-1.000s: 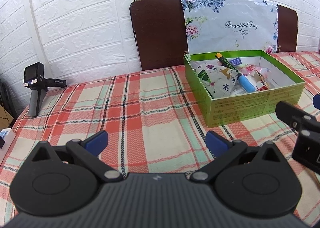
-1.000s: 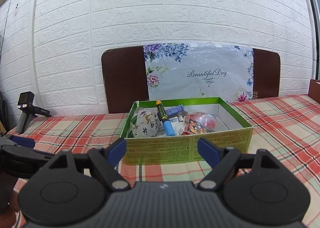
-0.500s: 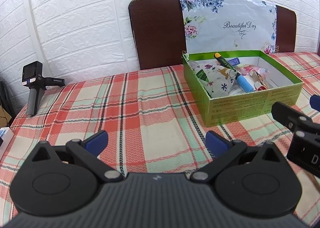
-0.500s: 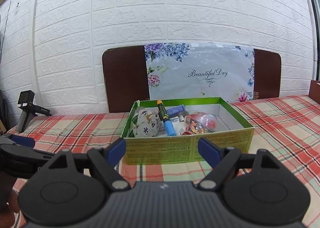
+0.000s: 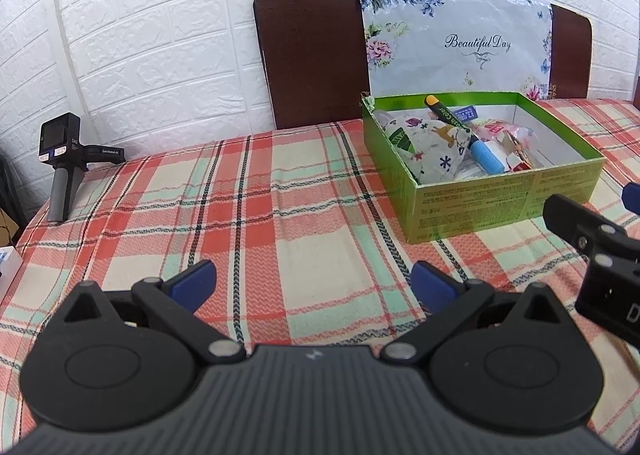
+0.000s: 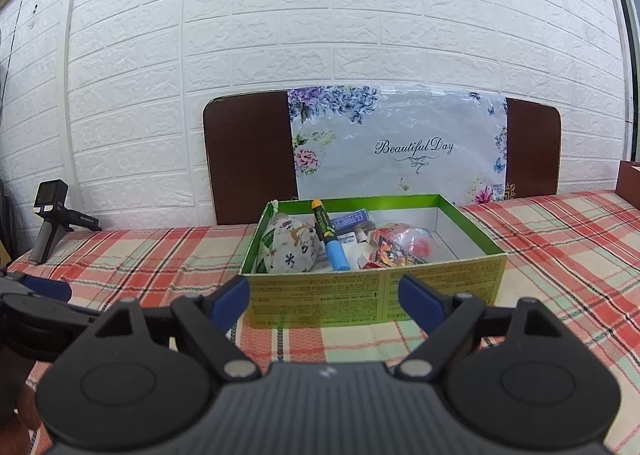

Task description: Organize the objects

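A green cardboard box (image 5: 496,203) stands on the plaid tablecloth and also shows in the right wrist view (image 6: 440,287). It holds a patterned cloth pouch (image 5: 428,153), a blue-tipped marker (image 5: 464,131), and several small packets (image 6: 396,251). My left gripper (image 5: 314,281) is open and empty above the cloth, left of and in front of the box. My right gripper (image 6: 324,299) is open and empty just in front of the box's front wall; it also shows at the right edge of the left wrist view (image 5: 592,231).
A black handheld camera on a grey grip (image 5: 62,163) stands at the table's far left. A brown board with a floral "Beautiful Day" sheet (image 6: 396,147) leans on the white brick wall behind the box. A small white box (image 5: 6,267) lies off the table's left edge.
The left gripper has drifted slightly back and up, so the box sits a little lower and smaller in its view. The right gripper has barely moved. Both stay open.
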{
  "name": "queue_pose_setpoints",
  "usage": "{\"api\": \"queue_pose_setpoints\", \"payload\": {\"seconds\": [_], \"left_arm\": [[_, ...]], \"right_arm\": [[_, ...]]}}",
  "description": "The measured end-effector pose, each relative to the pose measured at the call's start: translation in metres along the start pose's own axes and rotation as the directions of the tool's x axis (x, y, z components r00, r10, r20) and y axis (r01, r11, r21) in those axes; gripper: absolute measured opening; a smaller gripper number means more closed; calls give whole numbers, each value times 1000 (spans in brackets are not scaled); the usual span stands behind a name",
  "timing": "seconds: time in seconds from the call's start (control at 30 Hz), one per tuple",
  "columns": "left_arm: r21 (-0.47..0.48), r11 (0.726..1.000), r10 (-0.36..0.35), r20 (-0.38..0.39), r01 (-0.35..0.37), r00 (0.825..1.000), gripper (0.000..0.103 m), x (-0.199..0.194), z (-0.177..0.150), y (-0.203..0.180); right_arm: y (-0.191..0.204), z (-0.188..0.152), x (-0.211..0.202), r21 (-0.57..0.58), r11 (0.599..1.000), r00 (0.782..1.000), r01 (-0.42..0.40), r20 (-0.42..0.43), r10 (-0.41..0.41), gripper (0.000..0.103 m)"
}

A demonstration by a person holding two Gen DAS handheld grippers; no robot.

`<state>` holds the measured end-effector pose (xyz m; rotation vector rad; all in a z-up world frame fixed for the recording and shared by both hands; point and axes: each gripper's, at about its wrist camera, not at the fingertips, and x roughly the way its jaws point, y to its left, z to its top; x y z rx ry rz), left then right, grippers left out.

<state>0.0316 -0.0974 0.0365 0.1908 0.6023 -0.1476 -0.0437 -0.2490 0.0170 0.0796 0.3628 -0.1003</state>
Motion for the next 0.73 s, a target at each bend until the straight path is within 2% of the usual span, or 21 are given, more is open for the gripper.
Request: {"api": "queue_pose_setpoints", "payload": {"seconds": [0.37, 0.57, 0.73], "left_arm": [[-21, 1000, -23, -36, 22, 999, 103, 4, -1, 2], [7, 999, -38, 7, 38, 999, 103, 0, -2, 0], [-6, 999, -48, -17, 48, 999, 103, 6, -1, 4]], "right_arm": [[-1, -2, 1, -1, 1000, 1000, 0, -5, 0, 87], [-2, -4, 1, -1, 1000, 1000, 0, -4, 0, 88], [-4, -7, 7, 12, 1000, 1000, -7, -23, 7, 93]]}}
